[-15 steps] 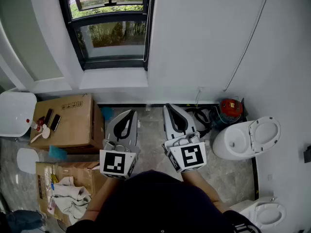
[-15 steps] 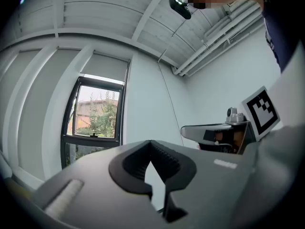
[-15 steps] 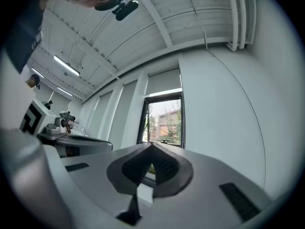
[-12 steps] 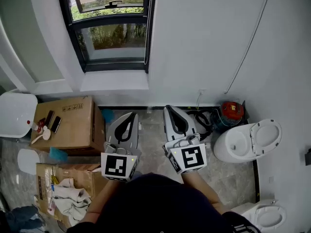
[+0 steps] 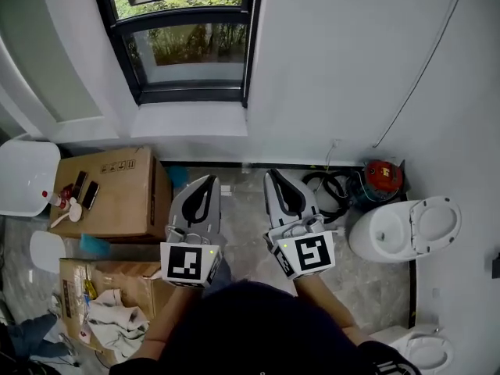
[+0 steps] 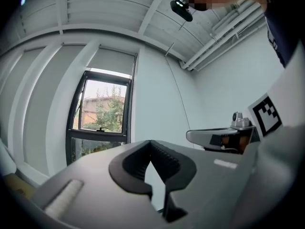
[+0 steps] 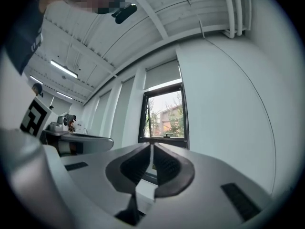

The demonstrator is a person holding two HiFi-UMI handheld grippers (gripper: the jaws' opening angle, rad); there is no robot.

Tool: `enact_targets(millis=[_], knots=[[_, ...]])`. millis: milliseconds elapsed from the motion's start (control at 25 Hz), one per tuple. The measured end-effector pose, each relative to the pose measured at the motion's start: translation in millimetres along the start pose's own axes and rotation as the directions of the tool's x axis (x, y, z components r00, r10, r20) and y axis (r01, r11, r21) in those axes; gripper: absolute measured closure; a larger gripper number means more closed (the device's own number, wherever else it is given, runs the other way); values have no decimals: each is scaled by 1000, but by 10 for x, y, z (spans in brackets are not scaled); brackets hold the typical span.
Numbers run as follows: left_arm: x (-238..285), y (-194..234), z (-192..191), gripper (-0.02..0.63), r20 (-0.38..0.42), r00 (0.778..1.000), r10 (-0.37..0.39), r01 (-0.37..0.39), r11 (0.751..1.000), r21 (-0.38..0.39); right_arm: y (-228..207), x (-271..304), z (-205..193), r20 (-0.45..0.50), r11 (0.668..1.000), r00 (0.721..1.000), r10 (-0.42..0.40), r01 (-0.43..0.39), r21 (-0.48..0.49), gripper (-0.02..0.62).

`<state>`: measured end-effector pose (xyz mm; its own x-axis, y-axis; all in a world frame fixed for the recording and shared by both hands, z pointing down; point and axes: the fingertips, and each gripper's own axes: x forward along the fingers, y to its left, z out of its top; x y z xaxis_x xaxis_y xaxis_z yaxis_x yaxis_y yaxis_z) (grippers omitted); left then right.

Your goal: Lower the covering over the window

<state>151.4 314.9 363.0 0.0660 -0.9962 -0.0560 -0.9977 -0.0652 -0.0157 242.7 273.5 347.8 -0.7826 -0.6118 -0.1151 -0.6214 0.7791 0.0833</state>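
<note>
1. Since the earlier head view, the wall and window (image 5: 191, 41) have slid a little to the right in the frame, while both grippers have kept their side-by-side place low in the middle.
2. Left gripper (image 5: 209, 180): its jaws are clenched, tips meeting, with nothing between them. It points level at the wall under the window.
3. Right gripper (image 5: 271, 175): also clenched on nothing, tips together, just beside the left one and apart from it.
4. In the left gripper view, the closed left gripper (image 6: 150, 143) sits below the window (image 6: 102, 113). In the right gripper view, the right gripper (image 7: 152, 146) does the same under the window (image 7: 164, 116).
5. The blind (image 6: 112, 61) hangs only over the very top of the opening, and most of the glass is uncovered. The right gripper view shows the blind (image 7: 163, 75) the same way. Neither gripper touches it.
6. On the floor, a cardboard box (image 5: 109, 194) stands left of the grippers. A toilet (image 5: 402, 229) stands to the right, with a red object (image 5: 383, 176) near it against the wall.
</note>
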Motion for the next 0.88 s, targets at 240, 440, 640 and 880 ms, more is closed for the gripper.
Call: enact_targets(millis=[240,440,640,880], knots=[[560,671,-45,586,9,999,-35,35,999,36,-135,851,-120,-3,1000,1000,-24,24,-13,581],[1104,1353,-32,489,26,996,-87,86,996,26,-200,1674,-171,-27,999,999,-37,36,-31,581],[1602,1927,21,431,18,991,-130,130,991,-12,-312,2294,-183,-30,992,993,-110,108,-61,583],[2157,2388,-258,426,32,974,-223,224,974,-44,-445,2668,-416,-91,976,973,-211,205,-72,583]])
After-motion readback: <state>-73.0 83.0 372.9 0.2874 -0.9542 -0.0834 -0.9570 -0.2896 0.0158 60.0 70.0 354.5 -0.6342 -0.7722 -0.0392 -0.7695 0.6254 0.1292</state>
